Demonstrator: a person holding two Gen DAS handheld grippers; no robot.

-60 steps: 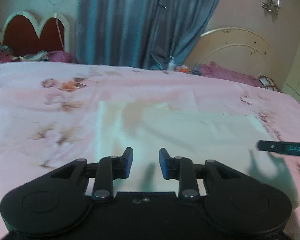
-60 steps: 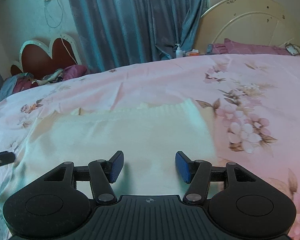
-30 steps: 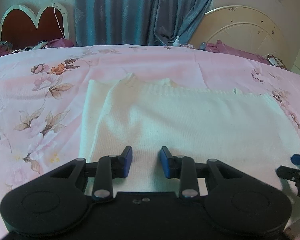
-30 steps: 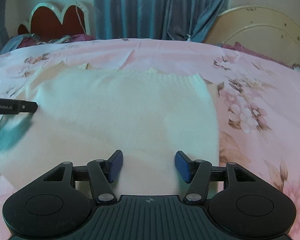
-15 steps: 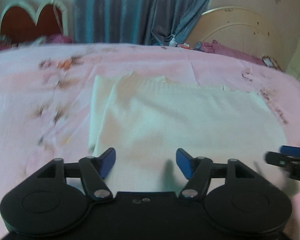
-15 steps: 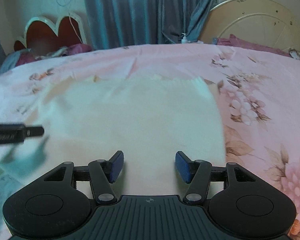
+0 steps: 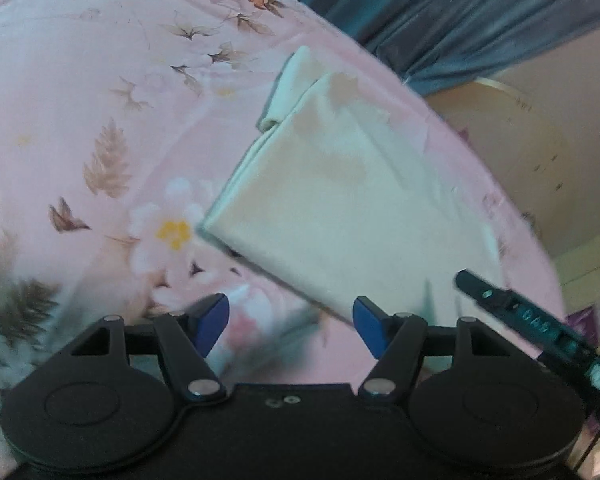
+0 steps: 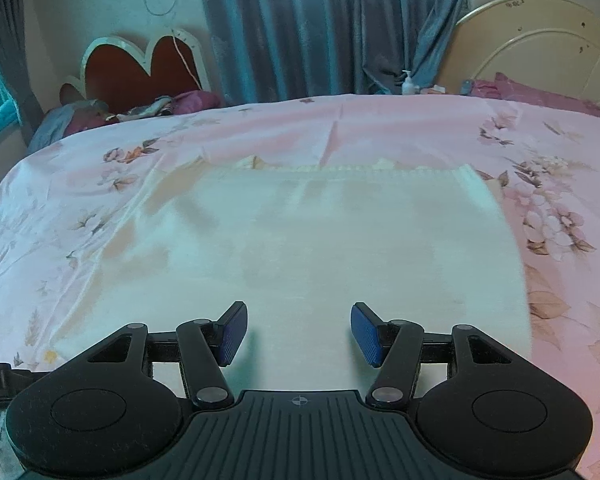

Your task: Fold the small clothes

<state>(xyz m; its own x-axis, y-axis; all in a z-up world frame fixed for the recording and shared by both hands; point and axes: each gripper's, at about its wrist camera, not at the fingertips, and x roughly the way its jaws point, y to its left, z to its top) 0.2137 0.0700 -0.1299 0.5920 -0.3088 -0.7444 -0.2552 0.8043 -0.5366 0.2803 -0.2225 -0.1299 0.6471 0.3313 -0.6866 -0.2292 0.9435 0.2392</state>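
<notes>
On the pink floral bedsheet [image 8: 380, 128] a cream knitted garment [image 8: 300, 240] lies flat, already doubled over, with a narrower layer poking out along its far left edge in the left wrist view. Both tools are released: the left gripper [image 7: 290, 326] hangs with jaws spread just off the garment's near left corner, over bare sheet, and the right gripper [image 8: 299, 330] stands wide open above the near hem, gripping nothing.

My worry is the left side. Its view is tilted and smeared, so a pinch from here could catch the sheet along with the knit, or only the top layer, and the stacked edges would slide apart. A soft mattress gives under pressure, which makes a clean bite harder.

Behind the bed hang blue-grey curtains [image 8: 300, 24], a scalloped red headboard [image 8: 140, 64] and a cream arched bedframe [image 8: 540, 36]
</notes>
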